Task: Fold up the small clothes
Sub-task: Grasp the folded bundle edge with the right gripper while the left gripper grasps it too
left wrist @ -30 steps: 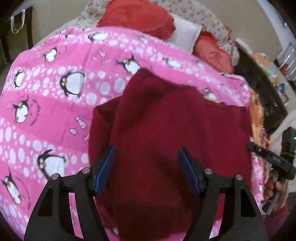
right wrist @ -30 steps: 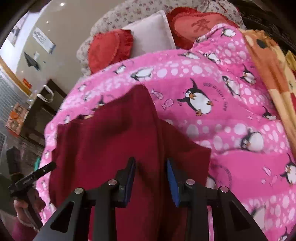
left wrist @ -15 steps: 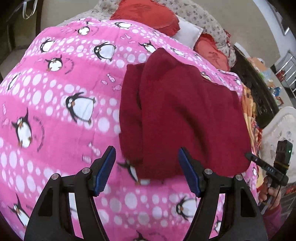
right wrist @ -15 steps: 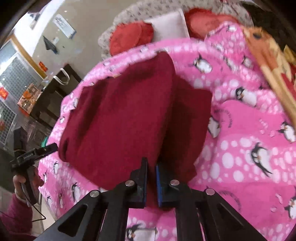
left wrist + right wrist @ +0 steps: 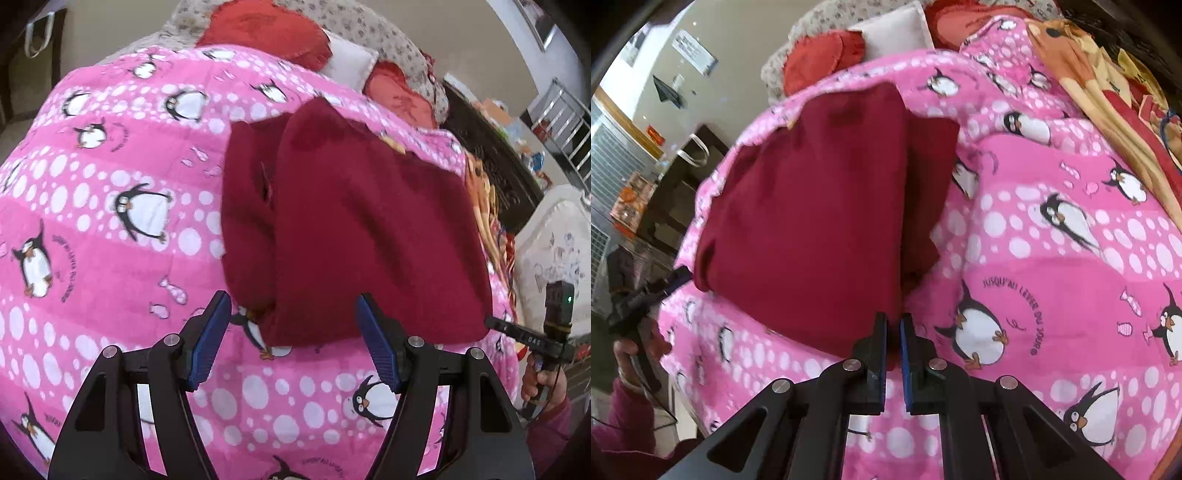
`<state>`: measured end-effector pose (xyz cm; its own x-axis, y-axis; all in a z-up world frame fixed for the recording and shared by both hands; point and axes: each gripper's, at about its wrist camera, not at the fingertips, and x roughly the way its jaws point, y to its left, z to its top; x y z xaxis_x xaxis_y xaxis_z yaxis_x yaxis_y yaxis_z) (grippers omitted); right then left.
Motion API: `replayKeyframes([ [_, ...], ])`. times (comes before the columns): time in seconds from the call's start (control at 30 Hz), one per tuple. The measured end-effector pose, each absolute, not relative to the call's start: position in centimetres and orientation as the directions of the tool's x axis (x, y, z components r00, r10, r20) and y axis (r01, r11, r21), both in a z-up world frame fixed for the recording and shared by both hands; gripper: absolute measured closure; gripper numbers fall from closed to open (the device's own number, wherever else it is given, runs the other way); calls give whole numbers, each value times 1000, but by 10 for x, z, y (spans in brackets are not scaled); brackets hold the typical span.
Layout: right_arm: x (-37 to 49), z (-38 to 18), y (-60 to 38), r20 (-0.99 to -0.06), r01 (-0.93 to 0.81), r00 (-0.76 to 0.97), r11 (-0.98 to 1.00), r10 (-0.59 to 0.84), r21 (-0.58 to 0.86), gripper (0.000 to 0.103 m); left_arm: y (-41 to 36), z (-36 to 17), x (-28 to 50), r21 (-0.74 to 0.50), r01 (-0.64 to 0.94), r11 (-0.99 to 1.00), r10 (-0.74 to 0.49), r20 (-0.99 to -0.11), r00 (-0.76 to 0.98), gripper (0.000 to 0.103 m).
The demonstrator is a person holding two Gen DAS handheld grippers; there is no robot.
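Pink penguin blanket (image 5: 110,258) covers the bed, and the dark red garment (image 5: 369,229) lies folded on it, long axis running away from me. My right gripper (image 5: 894,332) is pinched together on the near hem; my left gripper (image 5: 293,332) hangs spread and empty just short of that edge.

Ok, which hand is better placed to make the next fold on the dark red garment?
Probably the left. The left gripper is open, its pads straddling the near edge of the dark red garment on the pink penguin blanket. The right gripper is shut, with at most a sliver of cloth between its pads.
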<state>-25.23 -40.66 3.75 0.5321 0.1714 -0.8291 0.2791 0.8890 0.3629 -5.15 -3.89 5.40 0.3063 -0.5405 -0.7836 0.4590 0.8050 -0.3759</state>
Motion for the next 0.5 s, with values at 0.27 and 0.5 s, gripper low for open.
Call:
replayKeyframes([
  [0.27, -252, 80, -391, -777, 258, 620, 908, 106, 330, 94, -51, 52, -56, -329, 518, 789, -529, -793, 302, 43],
  [0.5, -221, 72, -361, -768, 167, 605, 910, 209, 380, 94, -55, 45, -45, -311, 530, 789, -510, -813, 282, 94],
])
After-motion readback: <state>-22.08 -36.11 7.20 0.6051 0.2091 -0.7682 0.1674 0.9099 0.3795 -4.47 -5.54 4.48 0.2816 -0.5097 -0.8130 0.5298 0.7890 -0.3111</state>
